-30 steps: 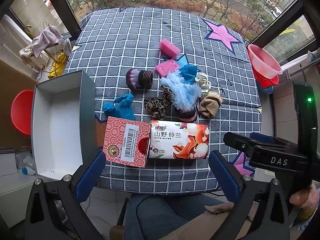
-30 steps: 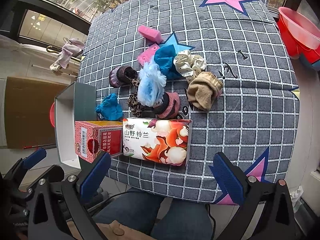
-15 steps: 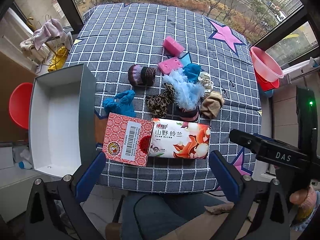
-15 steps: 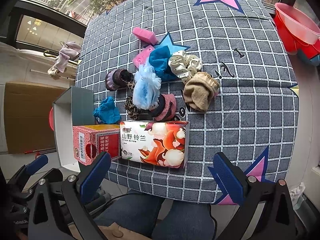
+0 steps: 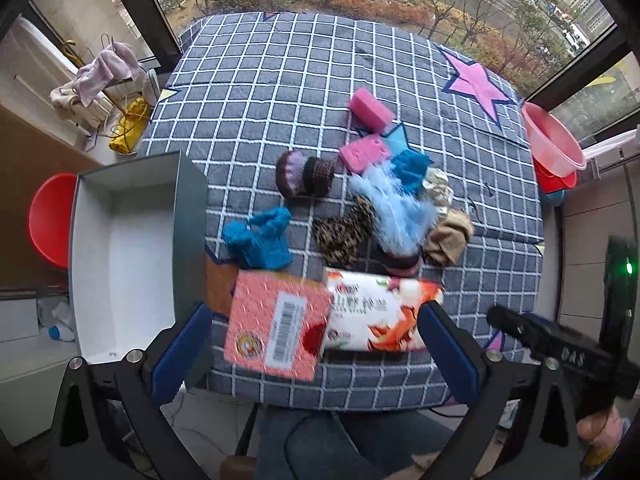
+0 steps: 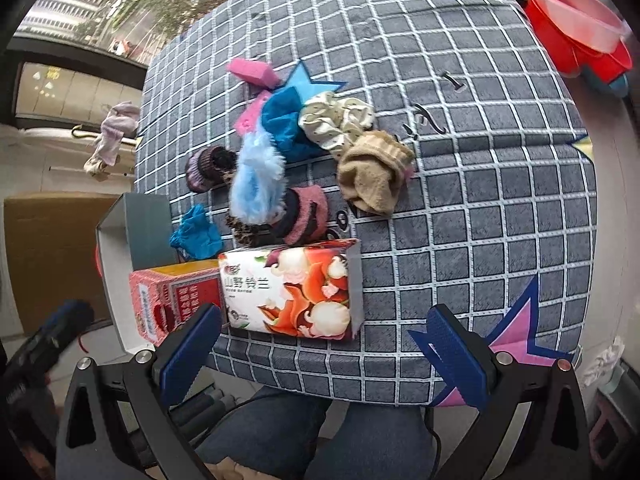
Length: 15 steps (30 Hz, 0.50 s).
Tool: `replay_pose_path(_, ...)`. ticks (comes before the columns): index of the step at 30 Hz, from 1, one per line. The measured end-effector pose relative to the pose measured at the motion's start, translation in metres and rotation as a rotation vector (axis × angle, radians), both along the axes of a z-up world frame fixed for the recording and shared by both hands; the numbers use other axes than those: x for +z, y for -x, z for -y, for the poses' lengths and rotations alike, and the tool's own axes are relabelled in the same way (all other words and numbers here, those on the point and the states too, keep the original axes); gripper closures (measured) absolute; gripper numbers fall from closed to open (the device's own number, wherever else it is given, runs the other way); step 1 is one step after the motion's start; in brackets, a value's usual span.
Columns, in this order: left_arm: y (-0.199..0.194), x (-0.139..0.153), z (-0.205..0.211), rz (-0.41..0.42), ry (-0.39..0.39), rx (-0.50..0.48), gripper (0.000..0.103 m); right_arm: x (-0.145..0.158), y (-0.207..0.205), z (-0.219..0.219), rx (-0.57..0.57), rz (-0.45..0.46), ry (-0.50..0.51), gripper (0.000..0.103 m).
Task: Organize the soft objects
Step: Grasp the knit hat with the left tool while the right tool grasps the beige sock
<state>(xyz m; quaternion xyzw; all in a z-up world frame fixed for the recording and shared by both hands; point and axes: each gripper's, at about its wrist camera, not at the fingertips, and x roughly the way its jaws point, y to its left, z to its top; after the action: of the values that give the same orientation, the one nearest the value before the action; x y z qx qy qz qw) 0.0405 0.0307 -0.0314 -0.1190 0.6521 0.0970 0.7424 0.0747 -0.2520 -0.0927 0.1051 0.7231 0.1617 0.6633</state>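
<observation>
Far left of the left gripper [image 5: 312,346], whose jaws stand wide apart and hold nothing, the white box [image 5: 120,256] sits open at the table edge, a likely home for the soft things. Just ahead of that gripper lie the pink carton [image 5: 276,330] and the tissue pack [image 5: 376,316], side by side; the pack probably yields under a squeeze and is best taken across its short width. Beyond them the blue knit piece [image 5: 260,238], the leopard scrunchie [image 5: 342,234] and the fluffy light-blue piece [image 5: 396,212] look light and limp, so a pinch into the bulk should hold.

The right gripper [image 6: 324,344] is likewise spread and empty. Ahead of it, right of the pile, the tan sock [image 6: 372,174] lies crumpled and apart enough to grab cleanly by its thick middle.
</observation>
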Motion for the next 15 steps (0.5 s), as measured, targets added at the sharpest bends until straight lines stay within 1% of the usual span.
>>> replay_pose_path(6, -0.038, -0.023, -0.014, -0.034, -0.017, -0.02, 0.0, -0.017, -0.002, 0.017, -0.066, -0.035, 0.035, 0.0)
replay_pose_path(9, -0.061, -0.042, -0.02, -0.06, -0.024, -0.038, 0.0, -0.027, -0.003, 0.026, -0.105, -0.047, 0.063, 0.0)
replay_pose_path(12, -0.084, -0.068, -0.026, -0.104, 0.0, -0.046, 0.0, -0.037, -0.005, 0.035, -0.157, -0.06, 0.09, 0.0)
replay_pose_path(15, -0.107, -0.097, -0.033, -0.158, 0.041, -0.027, 0.0, -0.044, -0.006, 0.041, -0.198, -0.069, 0.107, 0.0)
